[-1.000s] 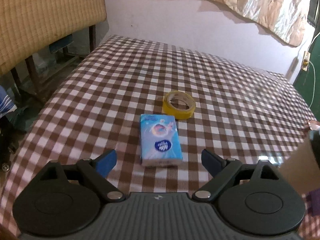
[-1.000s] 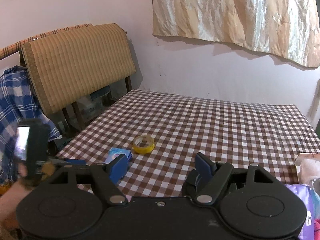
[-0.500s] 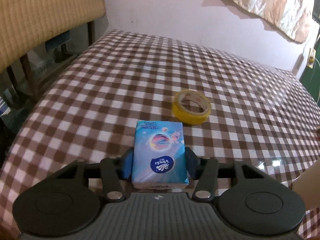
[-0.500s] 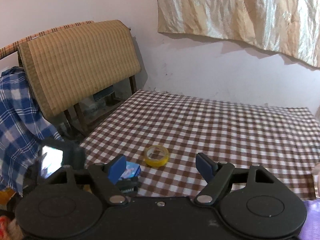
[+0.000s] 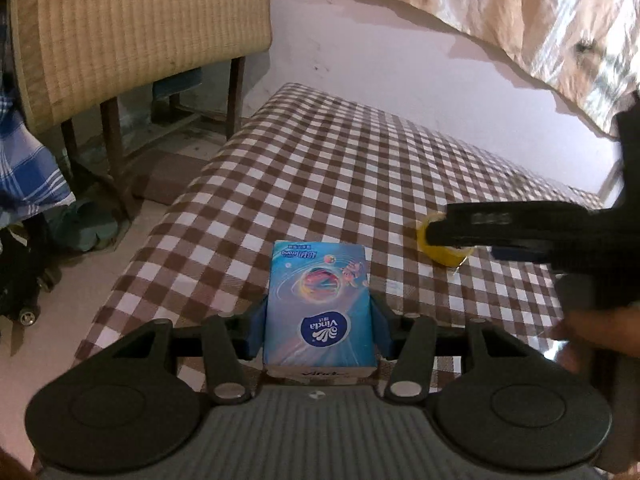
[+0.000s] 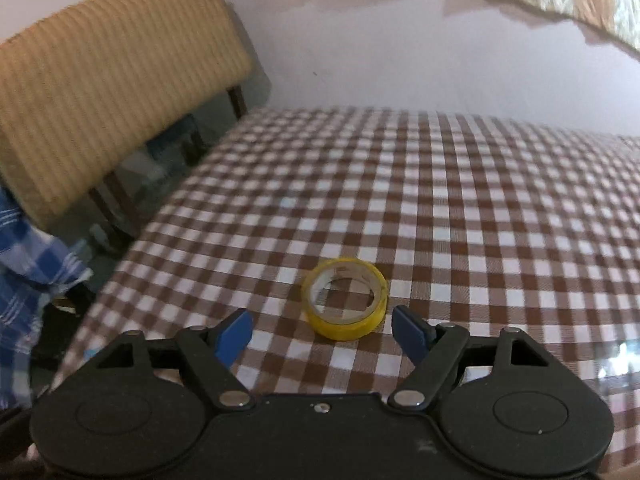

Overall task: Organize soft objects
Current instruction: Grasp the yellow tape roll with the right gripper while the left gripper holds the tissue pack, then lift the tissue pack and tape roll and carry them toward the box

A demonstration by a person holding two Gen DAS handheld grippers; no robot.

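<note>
A: Vinda tissue pack (image 5: 320, 304), light blue, planet print on top. Location: between the blue pads (image 5: 256, 330) of the left gripper (image 5: 319, 328), both pads pressed flat on its long sides. Clenched on the pack. Whether its underside touches the checked tablecloth (image 5: 320, 168) cannot be told from this angle.

B: Noted. Right gripper (image 6: 322, 332)?

A: Released, jaws wide, nothing between the pads. Yellow tape roll (image 6: 346, 298) lies flat on the cloth just ahead of the fingertips, roughly centred on the gap, not touched.

B: Same roll in the left wrist view?

A: Yes, yellow roll (image 5: 444, 246) to the right of the pack, near but apart. A black arm of the right gripper (image 5: 520, 224) crosses over it and hides most of it. A blurred hand (image 5: 592, 332) shows at the right edge.

B: Surroundings?

A: Chair with tan woven cover (image 6: 108, 80) past the table's left edge; blue plaid cloth (image 5: 24, 168) hanging further left. Crinkled tan sheet (image 5: 520, 12) on the pale wall.
</note>
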